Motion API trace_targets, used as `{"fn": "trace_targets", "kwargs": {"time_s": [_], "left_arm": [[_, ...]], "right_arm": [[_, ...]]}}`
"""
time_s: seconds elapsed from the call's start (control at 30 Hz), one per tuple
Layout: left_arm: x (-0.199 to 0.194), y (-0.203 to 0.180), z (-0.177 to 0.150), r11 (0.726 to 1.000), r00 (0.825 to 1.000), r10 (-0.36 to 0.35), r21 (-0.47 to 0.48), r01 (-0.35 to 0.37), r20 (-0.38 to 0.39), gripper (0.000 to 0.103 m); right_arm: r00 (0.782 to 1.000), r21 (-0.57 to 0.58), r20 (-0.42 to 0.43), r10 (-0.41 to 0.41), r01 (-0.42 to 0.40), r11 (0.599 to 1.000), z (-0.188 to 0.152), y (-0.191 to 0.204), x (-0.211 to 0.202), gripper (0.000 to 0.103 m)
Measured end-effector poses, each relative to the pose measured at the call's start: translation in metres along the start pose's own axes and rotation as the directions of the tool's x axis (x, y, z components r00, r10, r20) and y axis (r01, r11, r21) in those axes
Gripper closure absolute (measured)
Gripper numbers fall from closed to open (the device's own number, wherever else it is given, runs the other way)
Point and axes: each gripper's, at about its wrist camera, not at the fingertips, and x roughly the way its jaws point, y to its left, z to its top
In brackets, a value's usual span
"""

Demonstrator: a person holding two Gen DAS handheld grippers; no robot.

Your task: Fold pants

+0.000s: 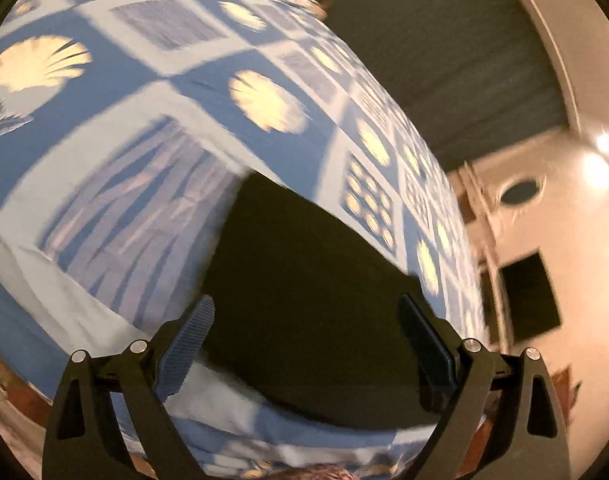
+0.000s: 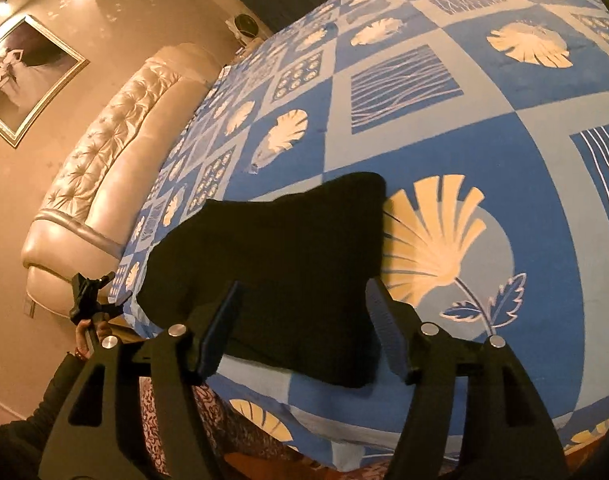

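Note:
The black pants (image 2: 276, 276) lie folded into a compact bundle on the blue patterned bedspread (image 2: 444, 112) near the bed's front edge. They also show in the left wrist view (image 1: 304, 300). My right gripper (image 2: 304, 296) is open and empty, hovering just above the near part of the pants. My left gripper (image 1: 306, 312) is open and empty above the pants; that view is blurred. The left gripper also shows in the right wrist view (image 2: 90, 294), held off the bed's left edge.
A tufted cream headboard (image 2: 116, 152) runs along the bed's left side. A framed picture (image 2: 20, 76) hangs on the wall. A patterned rug (image 2: 208, 420) lies below the bed's front edge. A dark curtain (image 1: 444, 60) hangs beyond the bed.

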Motion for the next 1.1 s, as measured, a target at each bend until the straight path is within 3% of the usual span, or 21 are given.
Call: {"fn": "trace_targets", "kwargs": {"time_s": [0.13,0.27,0.37,0.47,0.53,0.63,0.73,0.8,0.83,0.87,0.93,1.1], "left_arm": [[0.015,0.026,0.018,0.999,0.999,-0.014,-0.030,0.012,-0.052,0.011],[0.047,0.025,0.025,0.999,0.989,0.034,0.041,-0.028,-0.147,0.011],[0.062,0.017,0.030,0.994,0.986,0.044,0.102,-0.028,-0.159,0.011],[0.071,0.013,0.031,0.994,0.980,-0.056,0.085,0.073,-0.193,0.011],[0.083,0.009,0.027,0.986,0.959,-0.137,0.060,0.156,-0.250,0.011],[0.094,0.001,0.023,0.977,0.950,-0.154,0.099,0.187,-0.270,0.011],[0.095,0.010,0.026,0.976,0.953,-0.201,0.042,0.216,-0.225,0.011],[0.093,0.014,0.028,0.975,0.955,-0.214,0.014,0.221,-0.205,0.020],[0.094,0.015,0.028,0.982,0.960,-0.182,0.012,0.189,-0.211,0.040],[0.095,0.019,0.028,0.988,0.963,-0.150,0.007,0.156,-0.224,0.071],[0.099,0.027,0.024,0.990,0.959,-0.144,-0.044,0.137,-0.244,0.075],[0.089,0.010,0.021,0.991,0.969,-0.134,-0.040,0.129,-0.209,0.082]], "right_arm": [[0.999,0.020,0.034,0.010,-0.010,1.000,0.000,0.017,0.011,0.036],[0.999,0.049,0.040,0.007,-0.009,0.999,-0.003,0.012,0.017,0.031],[0.999,0.059,0.035,0.002,-0.004,0.998,-0.005,0.009,0.021,0.031],[1.000,0.062,0.022,-0.003,0.001,0.998,-0.007,0.006,0.026,0.031],[1.000,0.067,0.011,0.003,-0.004,0.998,-0.009,0.005,0.029,0.031],[1.000,0.067,0.006,0.006,-0.006,0.998,-0.010,0.005,0.030,0.031],[1.000,0.061,0.016,0.016,-0.017,0.998,-0.010,0.008,0.028,0.031],[1.000,0.059,0.019,0.022,-0.023,0.998,-0.009,0.010,0.028,0.030],[0.999,0.060,0.021,0.025,-0.027,0.998,-0.009,0.010,0.027,0.030],[0.999,0.060,0.019,0.030,-0.031,0.998,-0.010,0.012,0.028,0.030],[1.000,0.056,0.013,0.027,-0.027,0.998,-0.011,0.013,0.030,0.030],[1.000,0.053,0.018,0.025,-0.026,0.998,-0.011,0.015,0.030,0.030]]}}
